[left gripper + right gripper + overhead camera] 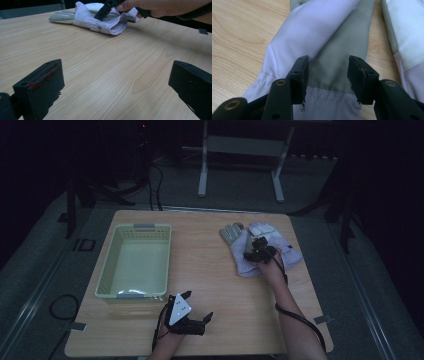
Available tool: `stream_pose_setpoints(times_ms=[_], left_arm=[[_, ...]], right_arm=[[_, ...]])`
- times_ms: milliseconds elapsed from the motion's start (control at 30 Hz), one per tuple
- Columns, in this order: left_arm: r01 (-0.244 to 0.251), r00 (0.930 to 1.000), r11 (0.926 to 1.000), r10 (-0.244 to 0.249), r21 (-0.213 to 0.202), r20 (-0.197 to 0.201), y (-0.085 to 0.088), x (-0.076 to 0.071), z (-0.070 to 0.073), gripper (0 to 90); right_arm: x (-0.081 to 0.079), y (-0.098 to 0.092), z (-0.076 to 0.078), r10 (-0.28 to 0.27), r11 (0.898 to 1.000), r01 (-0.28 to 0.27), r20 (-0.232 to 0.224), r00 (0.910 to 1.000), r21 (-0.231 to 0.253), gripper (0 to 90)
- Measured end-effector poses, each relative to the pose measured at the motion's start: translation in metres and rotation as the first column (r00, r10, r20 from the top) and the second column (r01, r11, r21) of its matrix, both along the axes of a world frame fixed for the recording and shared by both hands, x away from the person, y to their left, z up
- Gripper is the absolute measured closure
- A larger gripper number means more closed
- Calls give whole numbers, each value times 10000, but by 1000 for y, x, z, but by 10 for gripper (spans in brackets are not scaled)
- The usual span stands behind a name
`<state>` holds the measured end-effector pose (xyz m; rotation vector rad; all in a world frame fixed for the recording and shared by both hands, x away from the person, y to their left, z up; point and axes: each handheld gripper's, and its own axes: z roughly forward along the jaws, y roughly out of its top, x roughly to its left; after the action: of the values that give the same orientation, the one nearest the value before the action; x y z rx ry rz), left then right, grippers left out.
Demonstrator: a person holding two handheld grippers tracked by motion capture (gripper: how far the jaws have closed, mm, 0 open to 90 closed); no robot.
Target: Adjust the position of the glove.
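Table (225, 320): a light wooden top filled the middle of the high view, set on a dim grey floor; bare wood ran across the lower centre of the frame.
Basket (107, 275): a pale green perforated bin sat in the left half of the table, left of centre in the high view; nothing was visible inside it.
Gloves (250, 245): a pair of grey-and-lilac work gloves lay side by side in the upper right of the table; in the left gripper view they sat at the top centre of the frame, fingers pointing to the left edge; the grey textured palm and lilac cuff of the nearer one spread up the middle of the right gripper view.
Right gripper (327, 75): it was down on the near glove, jaws parted with a fold of grey fabric between them; whether both pads touched the cloth could not be told; the right hand (155, 7) gripped it at the top right of the left gripper view.
Left gripper (199, 306): it sat at the lower centre of the high view, just below the basket's near corner; its jaws stood wide apart over bare wood, gripping nothing.
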<state>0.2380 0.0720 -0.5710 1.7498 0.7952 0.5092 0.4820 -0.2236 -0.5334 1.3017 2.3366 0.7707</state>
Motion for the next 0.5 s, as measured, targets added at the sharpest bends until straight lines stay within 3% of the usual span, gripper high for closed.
stream_pose_setpoints(times_ms=[133, 267, 500], left_arm=[[-3, 10000, 10000, 3, 13, -5, 0, 0, 0, 3], [-16, 10000, 10000, 16, 21, -15, 0, 0, 0, 3], [-14, 10000, 10000, 14, 42, -51, -1, 0, 0, 3]], right_arm=[[-2, 3, -3, 50, 9998, -48, 98, 9999, -216, 506], [-1, -1, -4, 270, 9996, -270, 58, 9996, -26, 545], [-1, -2, -5, -9, 9996, 9, 14, 10000, 287, 824]])
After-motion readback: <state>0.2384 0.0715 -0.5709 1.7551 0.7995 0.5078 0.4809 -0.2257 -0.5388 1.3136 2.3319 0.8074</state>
